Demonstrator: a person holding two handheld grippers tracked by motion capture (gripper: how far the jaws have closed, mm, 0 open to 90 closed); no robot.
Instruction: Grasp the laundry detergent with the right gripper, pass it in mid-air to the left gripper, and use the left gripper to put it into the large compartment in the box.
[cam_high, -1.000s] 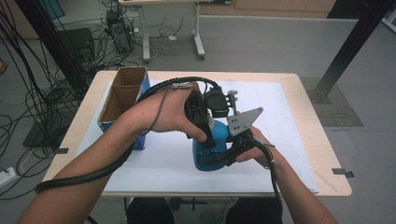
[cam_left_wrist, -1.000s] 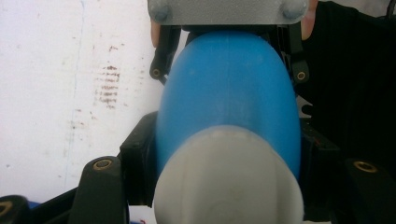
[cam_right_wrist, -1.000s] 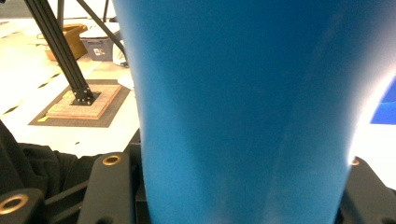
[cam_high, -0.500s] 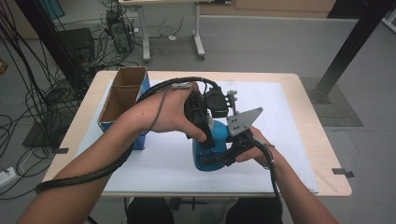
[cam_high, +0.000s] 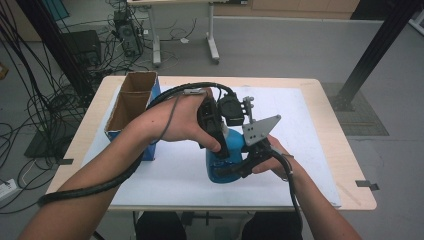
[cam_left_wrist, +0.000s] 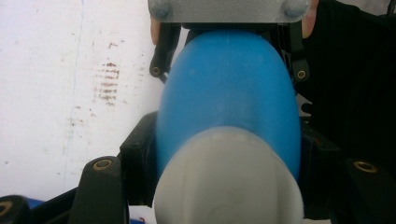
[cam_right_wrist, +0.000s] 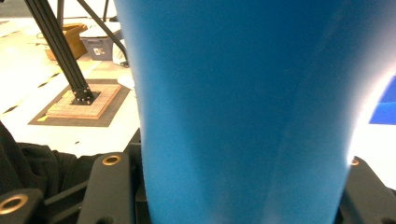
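At mid-table, over the white mat (cam_high: 310, 130), one blue bottle (cam_high: 226, 159) is clamped from two sides. The left gripper (cam_high: 216, 145) pinches it near the top, just under its single white cap (cam_left_wrist: 229, 182); the right gripper (cam_high: 239, 169) pinches the body lower down, jaws tight on the blue. My read: this is the cap-opening step, bottle braced. Next move likely calls for the lower grip holding firm while the upper one shifts onto the cap and twists. One open cardboard box (cam_high: 131, 102) stands at left. Two grippers, one bottle.

Blue bottle (cam_high: 222, 165) with white cap, upright on the white mat (cam_high: 310, 150).
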